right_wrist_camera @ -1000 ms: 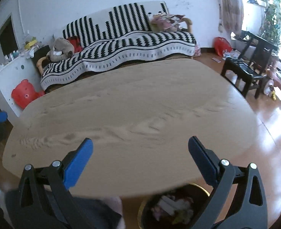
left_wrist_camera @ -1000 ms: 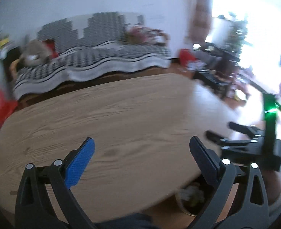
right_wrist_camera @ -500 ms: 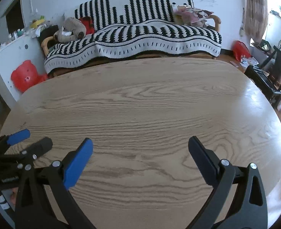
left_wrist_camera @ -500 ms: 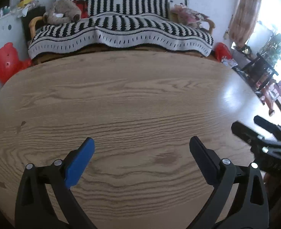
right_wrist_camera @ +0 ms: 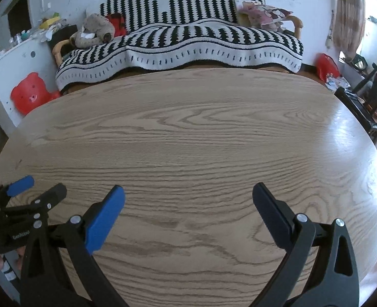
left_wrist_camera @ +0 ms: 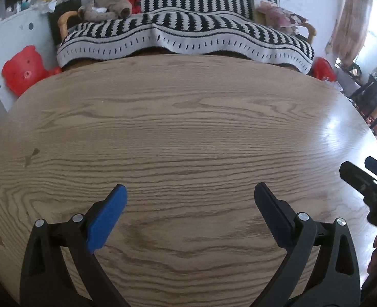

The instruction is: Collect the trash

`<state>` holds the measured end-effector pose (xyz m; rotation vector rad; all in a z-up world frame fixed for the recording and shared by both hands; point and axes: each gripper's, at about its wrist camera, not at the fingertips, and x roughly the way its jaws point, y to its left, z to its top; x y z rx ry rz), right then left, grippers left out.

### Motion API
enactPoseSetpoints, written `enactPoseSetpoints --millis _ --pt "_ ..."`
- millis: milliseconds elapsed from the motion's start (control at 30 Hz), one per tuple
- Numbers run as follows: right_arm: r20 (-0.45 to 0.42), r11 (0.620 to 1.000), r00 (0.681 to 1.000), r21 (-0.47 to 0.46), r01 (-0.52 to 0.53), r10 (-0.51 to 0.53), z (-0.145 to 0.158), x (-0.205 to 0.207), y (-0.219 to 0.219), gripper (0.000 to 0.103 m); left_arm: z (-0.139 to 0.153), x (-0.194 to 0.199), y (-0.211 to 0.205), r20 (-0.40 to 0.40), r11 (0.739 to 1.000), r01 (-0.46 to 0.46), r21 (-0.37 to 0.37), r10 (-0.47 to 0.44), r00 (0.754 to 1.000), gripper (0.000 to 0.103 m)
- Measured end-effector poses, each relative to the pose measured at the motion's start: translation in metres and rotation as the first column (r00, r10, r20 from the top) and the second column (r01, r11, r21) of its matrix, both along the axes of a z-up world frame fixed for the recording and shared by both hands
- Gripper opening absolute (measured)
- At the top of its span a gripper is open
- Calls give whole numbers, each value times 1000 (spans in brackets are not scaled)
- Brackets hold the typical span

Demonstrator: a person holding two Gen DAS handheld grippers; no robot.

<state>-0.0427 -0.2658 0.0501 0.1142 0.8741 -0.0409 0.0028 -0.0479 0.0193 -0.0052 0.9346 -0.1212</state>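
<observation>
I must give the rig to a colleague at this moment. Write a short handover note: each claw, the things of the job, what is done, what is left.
Left claw: open, holds nothing, above the oval light-wood table.
Right claw: open, holds nothing, above the same table, to the right of the left one.
Job's things: no trash shows on the table, and no bin is in either view.
Done: the visible tabletop has nothing on it to pick up.
Left: look outside these views for trash; none can be confirmed from here.

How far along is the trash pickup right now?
No trash shows on the wooden table, so the clearing looks finished there. The left gripper and right gripper both hover open and hold nothing. Anything left to collect lies outside these views.
</observation>
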Motion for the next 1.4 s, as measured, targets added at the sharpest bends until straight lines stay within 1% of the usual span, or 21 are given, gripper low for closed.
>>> enactPoseSetpoints --millis 133,433,600,800,1167,1333,1400 --pt "-14 1000 1000 11 23 -22 -3 0 -2 97 1 -3 5 11 1000 1 6 -1 1000 97" --pt "-21 1000 1000 -18 23 -23 -10 -5 10 97 0 -5 16 8 1000 -9 -5 9 1000 97" --pt "-28 999 999 -19 30 -30 -13 -6 14 97 -2 -5 16 1 999 -4 32 4 1000 97" --pt "-32 999 999 -19 26 -27 -14 -5 13 97 -4 -5 18 -4 1000 -15 23 15 1000 97" --pt "-33 999 998 0 45 -45 -17 -10 6 97 -8 -6 10 -21 999 10 34 -9 1000 97" --pt "-37 998 998 5 58 -58 -20 -13 4 97 -9 -7 9 -32 1000 6 25 -5 999 97" --pt "-41 998 998 4 58 -58 -21 -13 4 97 -8 -7 10 -31 1000 10 9 -10 999 97"
